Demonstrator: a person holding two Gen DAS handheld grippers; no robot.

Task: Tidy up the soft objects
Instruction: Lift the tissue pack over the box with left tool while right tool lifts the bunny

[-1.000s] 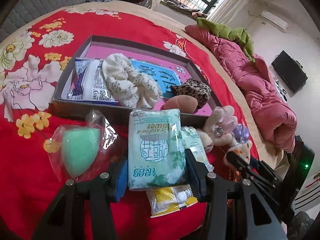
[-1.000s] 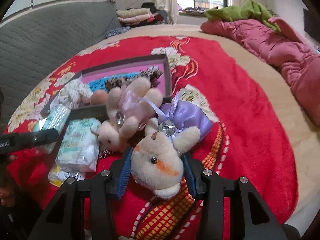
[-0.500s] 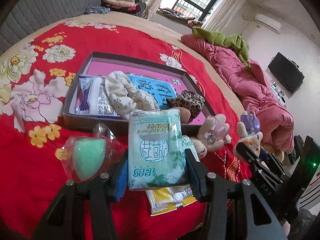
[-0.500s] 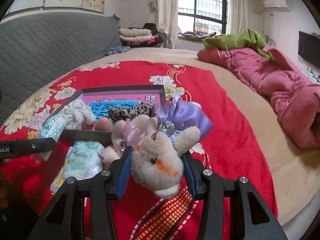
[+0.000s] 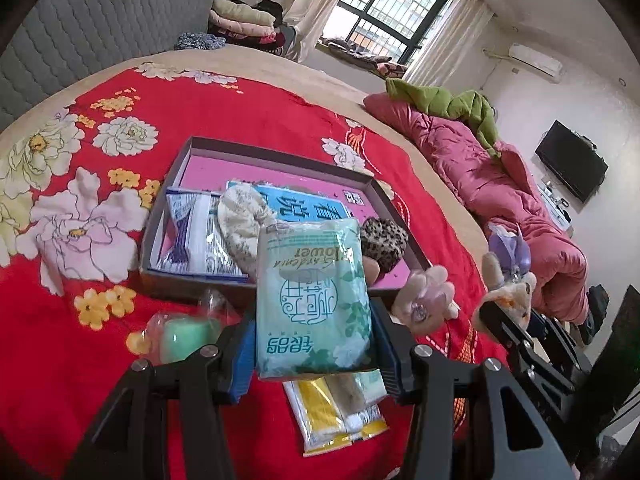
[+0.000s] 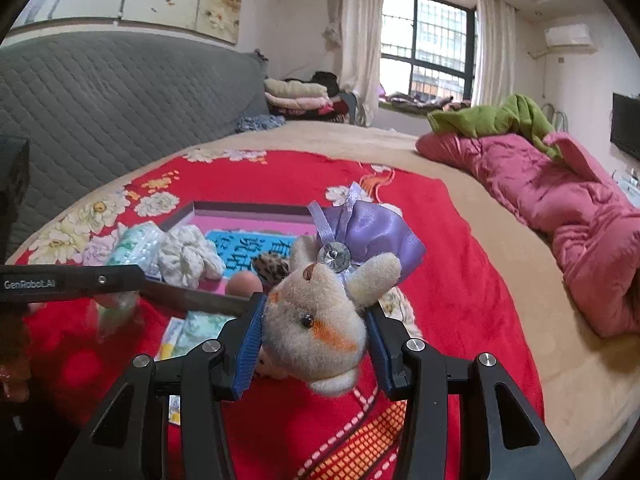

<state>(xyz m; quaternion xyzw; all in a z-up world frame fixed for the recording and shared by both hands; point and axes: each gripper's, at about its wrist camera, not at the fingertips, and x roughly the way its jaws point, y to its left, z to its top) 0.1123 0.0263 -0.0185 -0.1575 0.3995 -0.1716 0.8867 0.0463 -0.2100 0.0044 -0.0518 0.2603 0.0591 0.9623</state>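
Gripping a pale green tissue pack [image 5: 314, 300] between its blue pads, our left gripper [image 5: 314, 354] holds it clear of the red floral blanket [image 5: 260, 120]. Our right gripper [image 6: 314, 354] is clamped the same way on a beige plush toy [image 6: 316, 330] with a purple satin bow [image 6: 372, 234]. Just below the tissue pack we see yellow sachets [image 5: 332, 416] lying flat, and to its left a mint sponge in clear wrap [image 5: 186, 334]. A second, pinkish plush [image 5: 424, 300] sits beside the box's near corner. Farther off, the shallow box [image 5: 280, 156] with a pink floor holds a white packet [image 5: 196, 236], a cream cloth bundle [image 5: 244, 224] and a leopard-print piece [image 5: 384, 240]. Beyond lies a pink quilt [image 5: 500, 192].
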